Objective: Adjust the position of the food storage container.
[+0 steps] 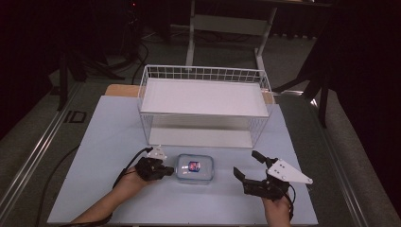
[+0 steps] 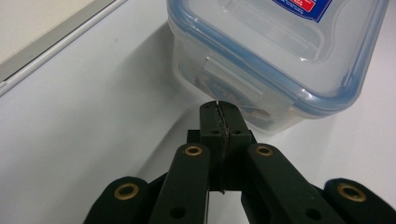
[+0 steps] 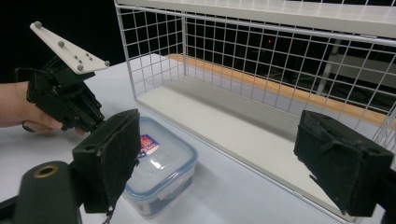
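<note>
A clear plastic container [image 1: 195, 168] with a blue-rimmed lid and a red and blue label lies on the table in front of the rack. My left gripper [image 1: 170, 169] is at its left side, jaws shut with nothing between them. In the left gripper view the closed tips [image 2: 219, 107] sit right at the container's [image 2: 280, 51] side latch flap; I cannot tell if they touch it. My right gripper [image 1: 246, 163] stands wide open to the right of the container, apart from it. In the right gripper view [image 3: 224, 158] the container [image 3: 161, 161] sits beyond the left pad [image 3: 109, 154].
A white wire rack [image 1: 203, 101] with a solid top shelf and a lower shelf stands just behind the container, its open front facing me. The pale blue table top [image 1: 108, 142] ends near my wrists. The left hand and its gripper [image 3: 65, 102] appear at the left of the right gripper view.
</note>
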A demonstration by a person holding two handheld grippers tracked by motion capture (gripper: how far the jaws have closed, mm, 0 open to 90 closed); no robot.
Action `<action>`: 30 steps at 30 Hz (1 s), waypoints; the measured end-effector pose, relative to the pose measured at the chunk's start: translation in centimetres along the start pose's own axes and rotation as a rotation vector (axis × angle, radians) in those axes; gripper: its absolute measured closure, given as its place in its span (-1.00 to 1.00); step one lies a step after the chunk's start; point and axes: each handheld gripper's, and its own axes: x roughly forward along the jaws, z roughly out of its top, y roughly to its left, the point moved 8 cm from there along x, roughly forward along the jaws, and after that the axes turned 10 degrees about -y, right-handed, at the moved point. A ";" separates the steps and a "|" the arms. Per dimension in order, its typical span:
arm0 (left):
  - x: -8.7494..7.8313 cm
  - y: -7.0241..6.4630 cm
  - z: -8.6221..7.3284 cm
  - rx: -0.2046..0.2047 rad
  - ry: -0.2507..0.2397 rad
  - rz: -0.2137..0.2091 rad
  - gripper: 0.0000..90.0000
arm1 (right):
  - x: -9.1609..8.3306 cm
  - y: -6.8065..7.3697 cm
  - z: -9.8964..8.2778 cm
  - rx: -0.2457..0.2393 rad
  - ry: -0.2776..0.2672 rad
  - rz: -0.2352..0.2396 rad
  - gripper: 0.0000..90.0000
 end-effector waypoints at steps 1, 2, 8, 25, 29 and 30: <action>0.1 0.0 0.1 -0.004 -0.002 0.001 1.00 | 0.0 0.0 0.0 0.003 -0.001 0.002 -0.68; 0.2 0.0 0.1 -0.003 0.001 -0.004 1.00 | 0.0 0.0 0.0 0.003 0.000 0.002 -0.67; 1.0 -0.7 0.4 -0.005 0.007 -0.043 1.00 | 0.1 0.2 0.0 -0.003 0.000 0.011 -0.68; 4.2 -3.6 2.3 0.011 0.008 -0.118 1.00 | 0.2 0.2 -0.3 -0.003 0.009 0.027 -0.68; 4.9 -4.2 2.6 0.029 0.017 -0.121 1.00 | 0.2 0.2 -0.3 -0.001 0.010 0.030 -0.68; 5.0 -4.2 2.6 0.030 0.016 -0.123 1.00 | 0.3 0.2 -0.4 0.001 0.012 0.032 -0.68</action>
